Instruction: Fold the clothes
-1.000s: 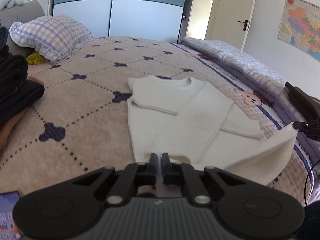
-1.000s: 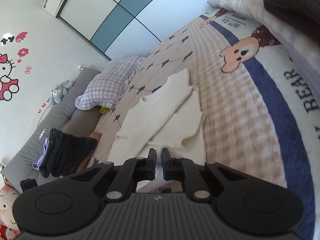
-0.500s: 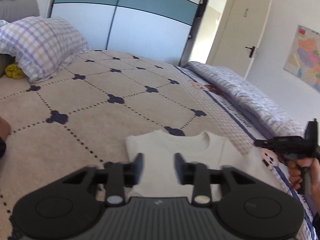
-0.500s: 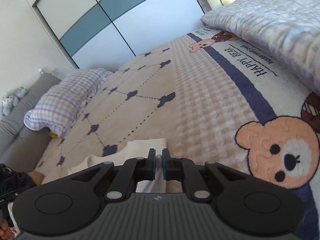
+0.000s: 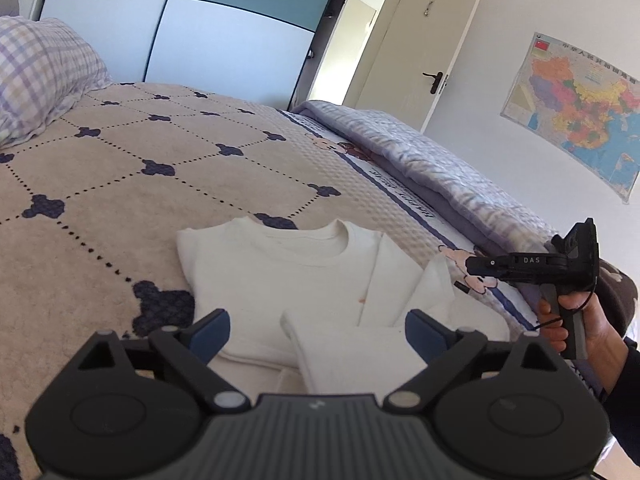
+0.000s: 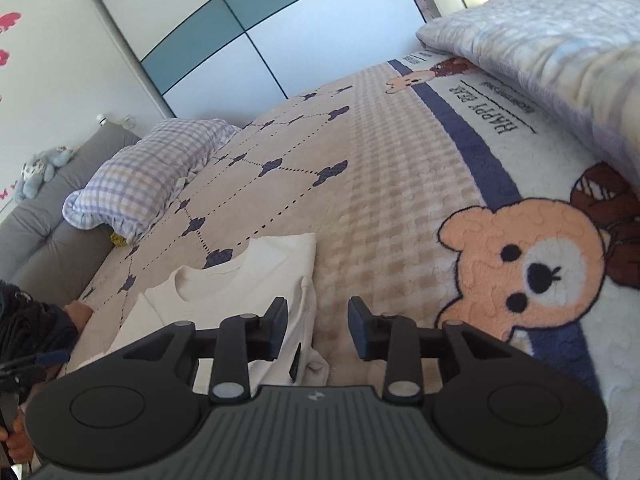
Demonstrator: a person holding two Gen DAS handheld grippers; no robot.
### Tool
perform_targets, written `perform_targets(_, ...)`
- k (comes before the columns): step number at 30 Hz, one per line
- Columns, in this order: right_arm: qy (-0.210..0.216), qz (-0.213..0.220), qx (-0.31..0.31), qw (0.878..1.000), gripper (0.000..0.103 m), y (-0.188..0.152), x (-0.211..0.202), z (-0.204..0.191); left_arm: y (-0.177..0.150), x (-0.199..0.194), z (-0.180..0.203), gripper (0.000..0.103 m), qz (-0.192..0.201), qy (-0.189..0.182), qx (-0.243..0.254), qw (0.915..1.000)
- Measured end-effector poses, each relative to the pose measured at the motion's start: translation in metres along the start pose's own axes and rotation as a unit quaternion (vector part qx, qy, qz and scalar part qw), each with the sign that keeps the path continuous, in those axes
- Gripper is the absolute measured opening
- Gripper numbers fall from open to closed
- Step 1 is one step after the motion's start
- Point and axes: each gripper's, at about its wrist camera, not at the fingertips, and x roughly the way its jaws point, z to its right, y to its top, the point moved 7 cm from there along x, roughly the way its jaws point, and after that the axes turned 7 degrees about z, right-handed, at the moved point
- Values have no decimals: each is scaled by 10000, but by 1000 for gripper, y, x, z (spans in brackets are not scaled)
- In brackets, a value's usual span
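Now 1 white shirt (image 5: 280, 280) folded on 1 bed (image 5: 120, 184), 2 tongs, left tongs (image 5: 316, 332) and right tongs (image 6: 318, 326), opening, gripping nothing.

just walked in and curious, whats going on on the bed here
A person holding a handheld claw in each hand is folding a white top on the patterned bedspread. The top lies with its neckline away from the person and its sleeves folded in. The left claw hangs over the near edge with its jaws opening wide, gripping nothing. The right claw is also opening, beside the top's right edge, pads off the fabric.
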Motion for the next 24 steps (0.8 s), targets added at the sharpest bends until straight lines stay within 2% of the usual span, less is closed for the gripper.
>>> perform_targets(4, 135, -179, -640, 9977, 37, -4, 9, -5, -9, 10, 9, 94, -205, -110, 184, 9996)
perform_targets(5, 189, -239, -764, 9966, 37, -5, 13, -7, -12, 12, 12, 80, -247, -151, 314, 9991)
perform_targets(6, 263, -308, -832, 9957, 37, -6, 18, -8, -15, 14, 16, 38, -337, -244, 412, 9983)
perform_targets(7, 309, -358, -889, 9949, 37, -6, 25, -9, -17, 17, 17, 16, -439, -218, 482, 9976)
perform_targets(8, 330, -385, -930, 9944, 37, -6, 30, -10, -19, 19, 17, 8, -491, -170, 541, 9972)
perform_targets(10, 460, -400, -913, 9940, 37, -4, 41, -14, -20, 21, 16, 8, -526, -103, 647, 9965)
perform_targets(12, 525, -333, -982, 9932, 18, -1, 46, -21, -17, 18, 14, 8, -437, -40, 718, 9965)
perform_targets(13, 515, -263, -1048, 9928, 3, 0, 46, -25, -14, 15, 13, 8, -343, -1, 743, 9966)
perform_targets(19, 383, 182, -935, 9947, 3, 14, 39, -37, 26, -4, -5, 8, 470, 340, 596, 9965)
perform_targets(24, 71, 167, -918, 9956, 3, 29, 54, -42, 59, 19, -35, 8, 740, 796, 435, 9931)
